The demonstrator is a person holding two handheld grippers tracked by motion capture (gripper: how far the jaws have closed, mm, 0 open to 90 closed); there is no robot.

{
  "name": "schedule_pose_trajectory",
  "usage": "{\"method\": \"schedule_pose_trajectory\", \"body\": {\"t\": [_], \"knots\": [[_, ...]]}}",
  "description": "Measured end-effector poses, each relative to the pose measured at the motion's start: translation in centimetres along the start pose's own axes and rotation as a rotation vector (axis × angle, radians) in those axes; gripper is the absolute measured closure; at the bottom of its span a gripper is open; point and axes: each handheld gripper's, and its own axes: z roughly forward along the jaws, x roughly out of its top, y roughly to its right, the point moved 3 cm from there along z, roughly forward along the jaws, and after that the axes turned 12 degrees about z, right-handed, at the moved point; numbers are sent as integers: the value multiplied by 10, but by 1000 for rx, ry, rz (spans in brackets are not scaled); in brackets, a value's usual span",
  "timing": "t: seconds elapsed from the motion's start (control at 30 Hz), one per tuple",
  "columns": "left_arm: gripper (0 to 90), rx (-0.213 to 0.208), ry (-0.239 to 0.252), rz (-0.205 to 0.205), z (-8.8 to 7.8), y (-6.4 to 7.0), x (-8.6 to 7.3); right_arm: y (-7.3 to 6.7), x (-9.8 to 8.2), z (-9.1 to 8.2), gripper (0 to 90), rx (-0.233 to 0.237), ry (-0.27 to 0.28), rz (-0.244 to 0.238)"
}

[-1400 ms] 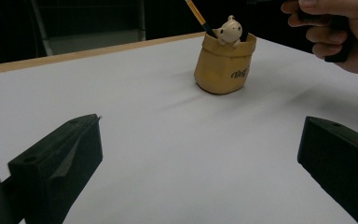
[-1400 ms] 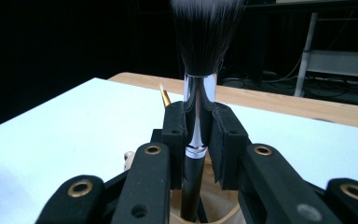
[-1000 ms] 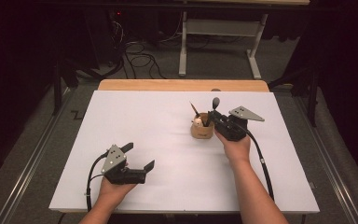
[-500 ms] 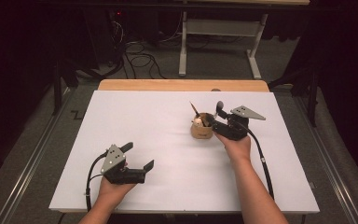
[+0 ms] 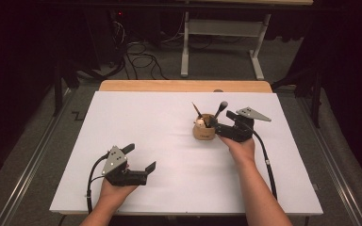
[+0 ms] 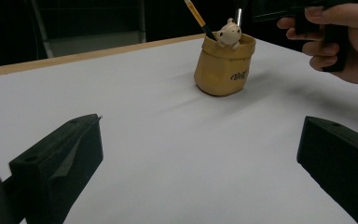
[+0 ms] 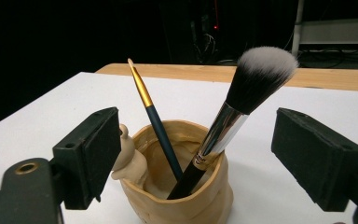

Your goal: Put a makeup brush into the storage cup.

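The right gripper (image 7: 193,154) has just been opening its jaws; they now stand wide apart on either side of the makeup brush (image 7: 235,116), with neither pad touching it. The brush leans in a tan pot (image 7: 186,196), its black handle down inside and its white-tipped bristles up and tilted to the right in the right gripper view. Beside it in the pot stands a thinner brush (image 7: 154,119) with a dark handle and a gold ferrule, leaning the other way, and a small pale figure (image 7: 128,158) sits on the pot's rim near one jaw. In the high view the pot stands on the white surface (image 5: 169,127), right of centre, with the right gripper just beside it. The left gripper (image 5: 139,160) rests on the surface near its front left edge, well apart from the pot, its jaws open and holding nothing.
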Motion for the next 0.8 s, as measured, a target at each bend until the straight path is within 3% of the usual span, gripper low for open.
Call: {"method": "schedule_pose_trajectory", "body": {"t": [0.27, 0.8], "knots": [[11, -1, 0, -1, 0, 0, 0, -1, 0, -2, 140, -3, -7, -21], [11, -6, -5, -1, 0, 0, 0, -5, 0, -9, 10, 0, -22, -35]]}}
